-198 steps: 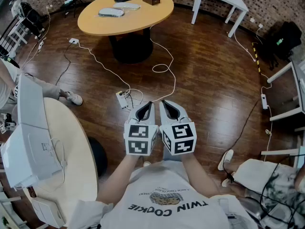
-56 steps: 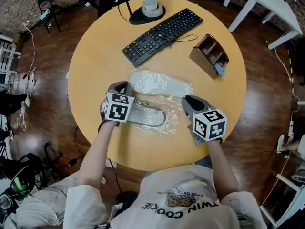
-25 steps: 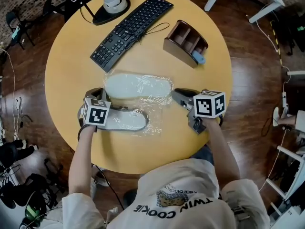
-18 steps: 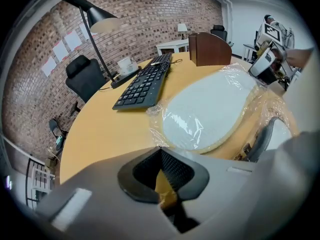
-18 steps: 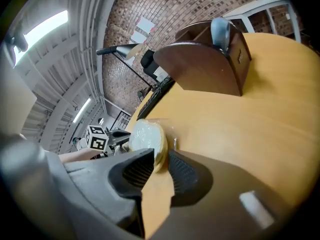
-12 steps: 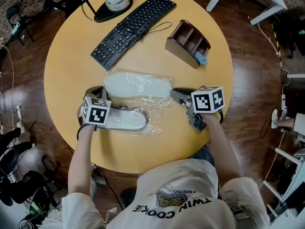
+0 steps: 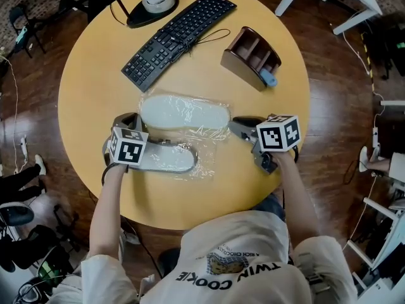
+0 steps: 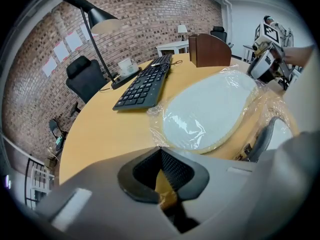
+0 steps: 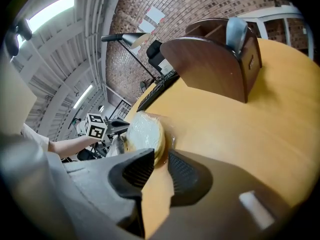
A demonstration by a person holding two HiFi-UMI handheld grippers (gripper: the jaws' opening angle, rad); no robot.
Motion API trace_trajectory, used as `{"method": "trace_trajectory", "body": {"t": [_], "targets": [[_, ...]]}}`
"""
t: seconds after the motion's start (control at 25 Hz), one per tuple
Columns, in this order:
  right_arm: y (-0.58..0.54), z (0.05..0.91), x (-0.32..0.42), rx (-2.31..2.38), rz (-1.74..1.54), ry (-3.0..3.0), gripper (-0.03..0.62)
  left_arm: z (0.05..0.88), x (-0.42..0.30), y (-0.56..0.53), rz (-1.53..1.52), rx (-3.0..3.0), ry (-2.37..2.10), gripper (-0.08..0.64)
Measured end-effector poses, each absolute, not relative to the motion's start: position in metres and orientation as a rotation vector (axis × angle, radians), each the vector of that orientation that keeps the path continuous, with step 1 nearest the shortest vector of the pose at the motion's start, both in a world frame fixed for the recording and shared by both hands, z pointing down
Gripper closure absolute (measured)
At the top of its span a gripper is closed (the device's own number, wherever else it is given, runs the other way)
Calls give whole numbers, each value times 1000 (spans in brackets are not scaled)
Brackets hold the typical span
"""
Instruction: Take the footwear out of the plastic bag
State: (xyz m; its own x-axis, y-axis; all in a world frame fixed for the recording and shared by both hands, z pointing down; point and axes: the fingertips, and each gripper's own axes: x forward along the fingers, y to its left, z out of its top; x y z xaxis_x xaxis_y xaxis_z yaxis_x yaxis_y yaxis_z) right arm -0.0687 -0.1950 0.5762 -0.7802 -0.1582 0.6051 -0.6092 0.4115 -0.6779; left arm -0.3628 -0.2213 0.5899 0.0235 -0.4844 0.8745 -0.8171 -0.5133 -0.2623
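Note:
Two pale slippers lie side by side on the round table, each in a clear plastic bag: the far one (image 7: 183,111) (image 8: 210,111) (image 9: 145,132) sole up, the near one (image 7: 166,159). My left gripper (image 7: 126,121) (image 8: 161,154) rests at their left end. Its jaws are closed to a thin slit at the corner of the far slipper's plastic bag (image 8: 156,143), and the film seems pinched there. My right gripper (image 7: 240,125) (image 9: 161,156) is at the far slipper's right end, jaws slightly open, bare table showing between them, tips just short of the bag.
A black keyboard (image 7: 179,40) and a lamp base (image 7: 155,5) stand at the table's (image 7: 88,81) far side. A brown desk organizer (image 7: 250,57) (image 9: 210,64) sits behind the right gripper. Someone's legs show on the floor at the left (image 7: 22,176).
The right gripper has turned slightly at the slipper's end. The left gripper and both bags lie as before. A person's legs have come into view on the floor at left.

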Motion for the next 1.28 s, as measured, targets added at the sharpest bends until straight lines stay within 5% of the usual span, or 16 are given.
{"method": "trace_trajectory", "body": {"t": [1.28], "targets": [[-194, 561, -96, 369, 1813, -2288, 517, 590, -363, -222, 1491, 1992, -1345, 557]]}}
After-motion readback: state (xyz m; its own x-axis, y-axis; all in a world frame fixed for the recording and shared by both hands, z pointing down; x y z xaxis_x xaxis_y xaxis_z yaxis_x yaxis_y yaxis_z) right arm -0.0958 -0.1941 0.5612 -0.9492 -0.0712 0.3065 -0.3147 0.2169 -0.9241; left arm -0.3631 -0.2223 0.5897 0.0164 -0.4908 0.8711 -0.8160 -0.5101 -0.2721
